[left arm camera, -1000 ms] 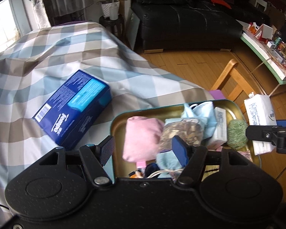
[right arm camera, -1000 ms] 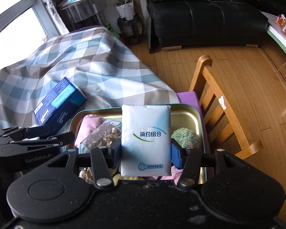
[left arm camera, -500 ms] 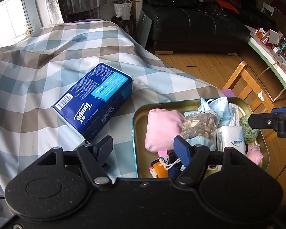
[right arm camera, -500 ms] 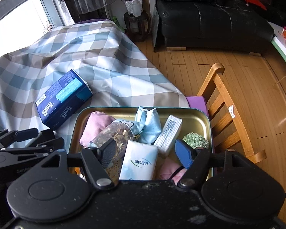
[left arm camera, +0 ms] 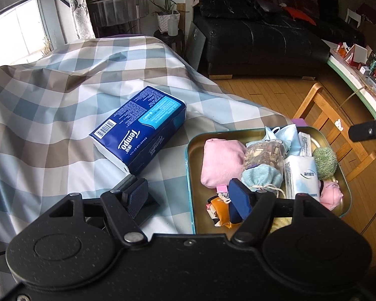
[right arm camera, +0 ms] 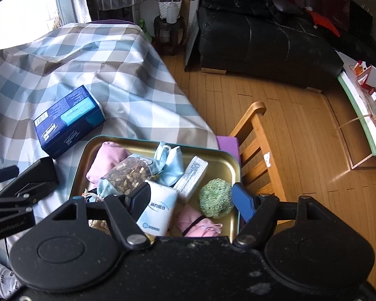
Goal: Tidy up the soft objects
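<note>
A gold-lined tin tray (left arm camera: 191, 175) (right arm camera: 226, 156) sits at the near corner of the checked tablecloth (left arm camera: 50, 115). It holds a pink cloth (left arm camera: 221, 163), a herb sachet (left arm camera: 262, 156), face masks, a green scrub ball (right arm camera: 215, 198) and a white tissue pack (right arm camera: 159, 208) lying flat. A blue Tempo tissue pack (left arm camera: 137, 128) (right arm camera: 67, 118) lies on the cloth left of the tray. My right gripper (right arm camera: 191, 200) hangs over the tray, its jaws opening with nothing gripped. My left gripper (left arm camera: 188, 198) is open above the tray's left rim and holds nothing.
A wooden chair (right arm camera: 258, 148) stands right beside the tray, over the wooden floor. A black sofa (right arm camera: 263, 42) is at the back and a cluttered green-edged table (right arm camera: 366, 115) at the right. A plant stand (right arm camera: 169, 32) sits near the bed's far corner.
My right gripper let go of the white tissue pack, which now lies in the tray, and has risen. My left gripper has moved left, off the tray's middle toward the blue pack.
</note>
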`<action>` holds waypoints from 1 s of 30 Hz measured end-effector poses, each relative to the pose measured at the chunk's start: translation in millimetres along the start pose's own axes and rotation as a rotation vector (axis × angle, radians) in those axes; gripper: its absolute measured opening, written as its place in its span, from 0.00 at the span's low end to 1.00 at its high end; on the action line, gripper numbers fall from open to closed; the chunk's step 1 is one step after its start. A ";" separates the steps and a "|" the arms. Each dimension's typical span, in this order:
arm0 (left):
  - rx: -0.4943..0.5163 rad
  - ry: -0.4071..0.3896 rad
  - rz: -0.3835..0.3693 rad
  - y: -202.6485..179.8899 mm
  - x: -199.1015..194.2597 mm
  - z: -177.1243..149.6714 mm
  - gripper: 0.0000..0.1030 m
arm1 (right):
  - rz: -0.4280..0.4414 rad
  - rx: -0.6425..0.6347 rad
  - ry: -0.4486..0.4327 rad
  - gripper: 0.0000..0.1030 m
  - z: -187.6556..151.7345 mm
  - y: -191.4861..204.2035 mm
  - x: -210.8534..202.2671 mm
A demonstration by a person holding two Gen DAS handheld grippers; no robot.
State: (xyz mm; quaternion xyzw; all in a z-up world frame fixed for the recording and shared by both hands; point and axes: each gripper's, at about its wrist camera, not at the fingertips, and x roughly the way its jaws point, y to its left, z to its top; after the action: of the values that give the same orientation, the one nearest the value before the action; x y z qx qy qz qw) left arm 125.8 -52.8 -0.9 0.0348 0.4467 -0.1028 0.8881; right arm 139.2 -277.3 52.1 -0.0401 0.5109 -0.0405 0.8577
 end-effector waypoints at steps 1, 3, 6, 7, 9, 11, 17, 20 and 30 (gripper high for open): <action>-0.002 -0.006 0.001 0.7 -3.4 -0.2 0.65 | -0.006 0.005 0.001 0.69 3.0 -2.2 -3.3; -0.008 -0.020 0.003 2.2 -10.4 -0.1 0.65 | -0.026 0.012 -0.002 0.69 10.2 -5.9 -13.6; -0.016 -0.041 0.002 5.2 -20.2 0.0 0.66 | -0.049 0.024 -0.017 0.74 19.6 -11.5 -30.1; -0.019 -0.047 0.002 5.8 -23.8 -0.6 0.68 | -0.060 0.028 -0.021 0.74 22.4 -13.2 -36.6; -0.022 -0.061 0.002 6.6 -29.4 -1.8 0.70 | -0.082 0.033 -0.031 0.74 27.0 -16.0 -48.6; -0.019 -0.073 0.003 6.5 -34.2 -3.5 0.70 | -0.096 0.034 -0.043 0.74 30.7 -17.6 -60.0; -0.028 -0.081 0.000 6.5 -37.9 -3.1 0.70 | -0.083 0.057 -0.049 0.75 31.8 -18.1 -85.8; -0.039 -0.080 0.005 4.8 -36.6 1.3 0.70 | -0.078 0.048 -0.041 0.78 28.7 -12.5 -93.5; -0.016 -0.072 0.040 -25.6 -36.1 13.6 0.72 | -0.006 0.041 0.168 0.79 17.9 -0.1 -44.1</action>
State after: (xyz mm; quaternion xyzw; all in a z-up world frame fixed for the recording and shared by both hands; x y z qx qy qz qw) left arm 110.0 -74.4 36.9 0.0331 0.4146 -0.0825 0.9056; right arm 134.0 -272.1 99.1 -0.0204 0.5798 -0.0566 0.8125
